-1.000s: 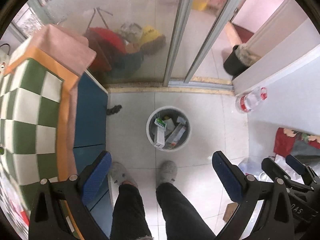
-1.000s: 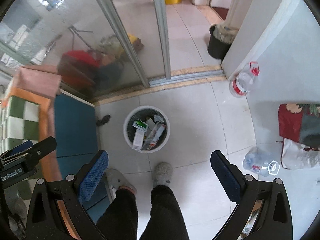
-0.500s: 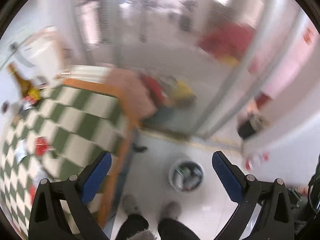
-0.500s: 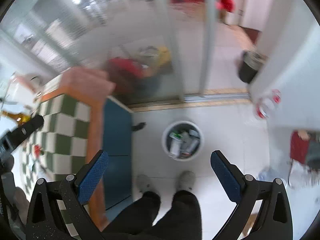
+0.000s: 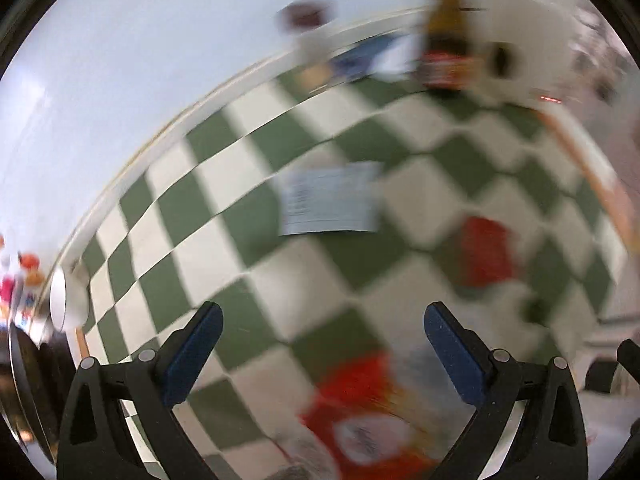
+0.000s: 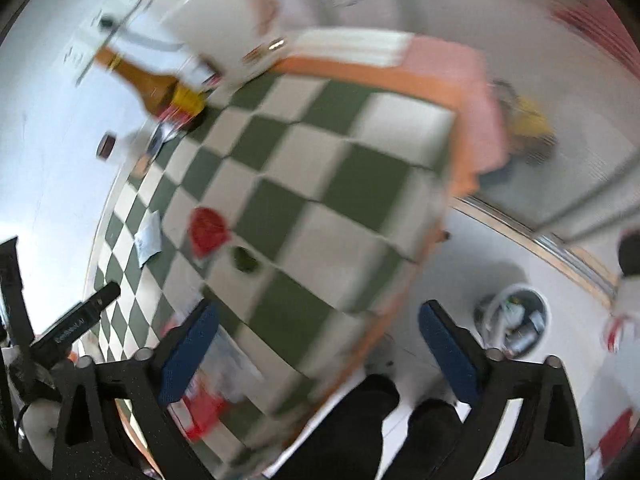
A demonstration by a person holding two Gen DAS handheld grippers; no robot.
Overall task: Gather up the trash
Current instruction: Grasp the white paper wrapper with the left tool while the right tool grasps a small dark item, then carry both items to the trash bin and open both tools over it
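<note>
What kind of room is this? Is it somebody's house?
Probably a room in a home. A table with a green-and-white checked cloth holds a brown bottle and scattered wrappers, and a small waste bin sits on the tiled floor by glass sliding doors.

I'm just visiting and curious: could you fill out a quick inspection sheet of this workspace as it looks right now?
Surface: green-and-white checkered tablecloth, orange-edged.
Job's things: white paper slip, red wrapper, red packet on the cloth; bin on the floor, holding trash.
Clutter: brown bottle at the far edge.
Grippers: left gripper and right gripper open, nothing between the jaws; the right's have just been closing slightly.
Cables: nothing seen.
Surroundings: tiled floor, glass door; heavily blurred.
</note>
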